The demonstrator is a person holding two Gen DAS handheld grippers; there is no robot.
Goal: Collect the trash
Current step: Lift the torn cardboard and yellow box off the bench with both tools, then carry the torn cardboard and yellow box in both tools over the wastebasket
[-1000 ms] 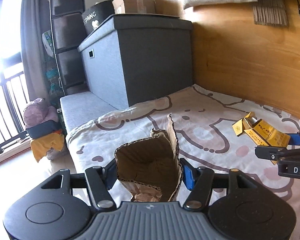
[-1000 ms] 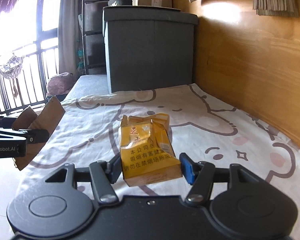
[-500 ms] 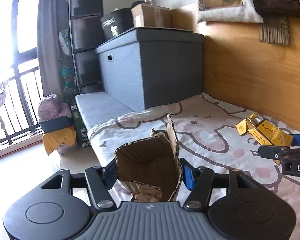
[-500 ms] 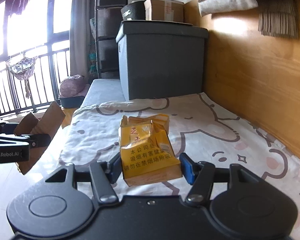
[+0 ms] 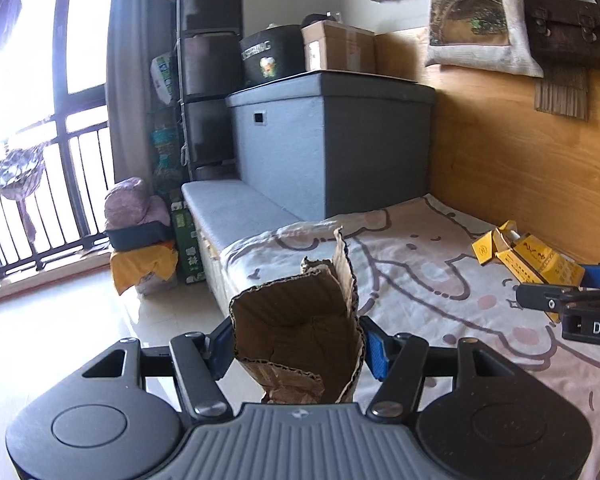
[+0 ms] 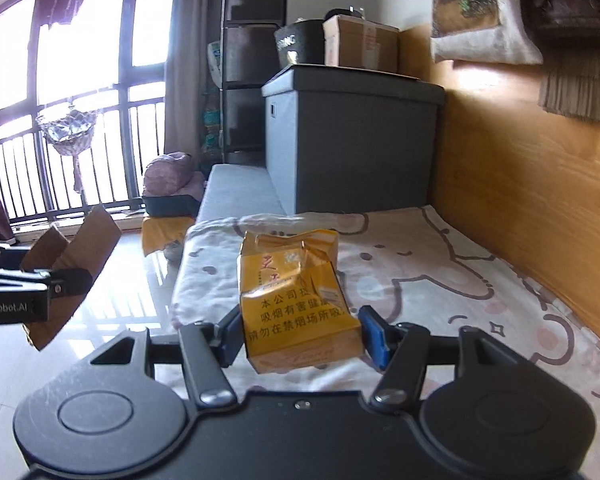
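Note:
A torn brown cardboard piece (image 5: 300, 328) stands upright between the blue pads of my left gripper (image 5: 298, 344), which is shut on it. It shows again at the left of the right wrist view as the cardboard piece (image 6: 76, 248). My right gripper (image 6: 300, 332) is shut on a crumpled yellow cigarette carton (image 6: 296, 300) with Chinese print. In the left wrist view that yellow carton (image 5: 528, 258) appears at the right, held over the bed. Both grippers are lifted above the bed's near corner.
The bed (image 5: 440, 264) has a cartoon-print sheet and runs along a wooden wall (image 5: 520, 152). A grey storage box (image 5: 328, 140) with a cardboard box on top stands at its far end. Bags and a bin (image 5: 140, 236) sit on the shiny floor by the balcony railing.
Both grippers have risen and drawn back from the bed with their loads still held. More of the floor, window and wall hangings has come into view.

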